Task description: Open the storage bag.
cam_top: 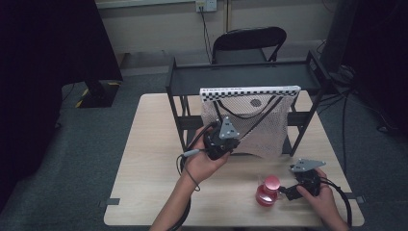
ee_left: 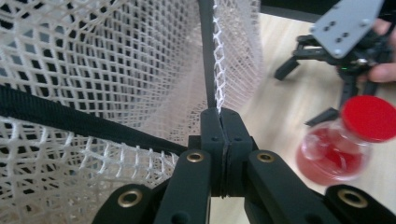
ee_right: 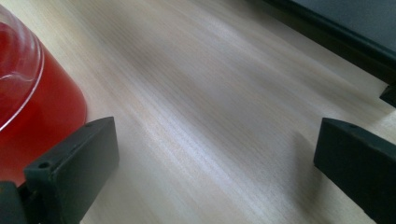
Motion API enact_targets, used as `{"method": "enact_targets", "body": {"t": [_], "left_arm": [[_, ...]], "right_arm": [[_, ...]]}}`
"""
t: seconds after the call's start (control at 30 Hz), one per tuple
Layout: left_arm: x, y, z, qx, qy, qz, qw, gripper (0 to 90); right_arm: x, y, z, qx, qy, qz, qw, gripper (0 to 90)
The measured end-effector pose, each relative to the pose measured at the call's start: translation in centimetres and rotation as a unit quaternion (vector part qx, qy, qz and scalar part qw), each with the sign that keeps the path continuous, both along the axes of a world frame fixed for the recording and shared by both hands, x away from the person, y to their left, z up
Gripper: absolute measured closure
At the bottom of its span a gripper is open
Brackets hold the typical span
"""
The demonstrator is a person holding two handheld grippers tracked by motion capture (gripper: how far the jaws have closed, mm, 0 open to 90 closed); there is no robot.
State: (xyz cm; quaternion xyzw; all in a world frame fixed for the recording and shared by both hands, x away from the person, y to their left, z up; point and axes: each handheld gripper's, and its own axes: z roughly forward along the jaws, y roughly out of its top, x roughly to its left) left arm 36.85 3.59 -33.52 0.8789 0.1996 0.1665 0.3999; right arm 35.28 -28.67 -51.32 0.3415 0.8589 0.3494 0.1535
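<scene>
White mesh bag (cam_top: pixel 260 122) hangs from the front rail of the black rack (cam_top: pixel 240 72) that stands toward the far edge of the wooden table (cam_top: pixel 144 159), its mouth held by a checkered strip along the top, its body sagging down to a point near the tabletop. At its lower left edge the left gripper (cam_top: pixel 230 142) is clamped, jaws pressed together on the netting and a thin dark strap, as the left gripper view shows. The net looks soft, light and floppy; it would likely yield wherever it is pulled, so a seam or strap seems the surest hold. To the right, near the table's near edge, stands a clear bottle (cam_top: pixel 267 191) of red liquid with a red cap, upright, its long axis vertical. It is probably rigid, smooth and somewhat slippery. The right gripper (cam_top: pixel 288 189) sits just beside it, jaws spread wide, one jaw near the bottle's wall; contact I cannot tell.
</scene>
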Motion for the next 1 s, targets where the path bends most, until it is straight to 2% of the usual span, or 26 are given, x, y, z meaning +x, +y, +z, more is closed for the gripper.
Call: {"method": "enact_targets", "body": {"t": [0.23, 0.27, 0.37, 0.63, 1.0], "left_arm": [[-0.5, 1.0, 0.8, -0.04, 0.032, -0.031, 0.9982, 89.5], [-0.5, 1.0, 0.8, -0.04, 0.032, -0.031, 0.9982, 89.6], [-0.7, 1.3, 1.1, -0.057, 0.043, -0.047, 0.9964, 89.6], [-1.8, 1.7, 2.6, -0.075, 0.046, -0.078, 0.9931, 89.7], [-2.7, 2.1, 4.0, -0.098, 0.039, -0.097, 0.9897, 89.9]], "right_arm": [[0.0, 0.0, 0.0, 0.0, 0.0, 0.0, 1.0, 0.0], [0.0, 0.0, 0.0, 0.0, 0.0, 0.0, 1.0, 0.0], [0.0, 0.0, 0.0, 0.0, 0.0, 0.0, 1.0, 0.0], [0.0, 0.0, 0.0, 0.0, 0.0, 0.0, 1.0, 0.0], [0.0, 0.0, 0.0, 0.0, 0.0, 0.0, 1.0, 0.0]]}}
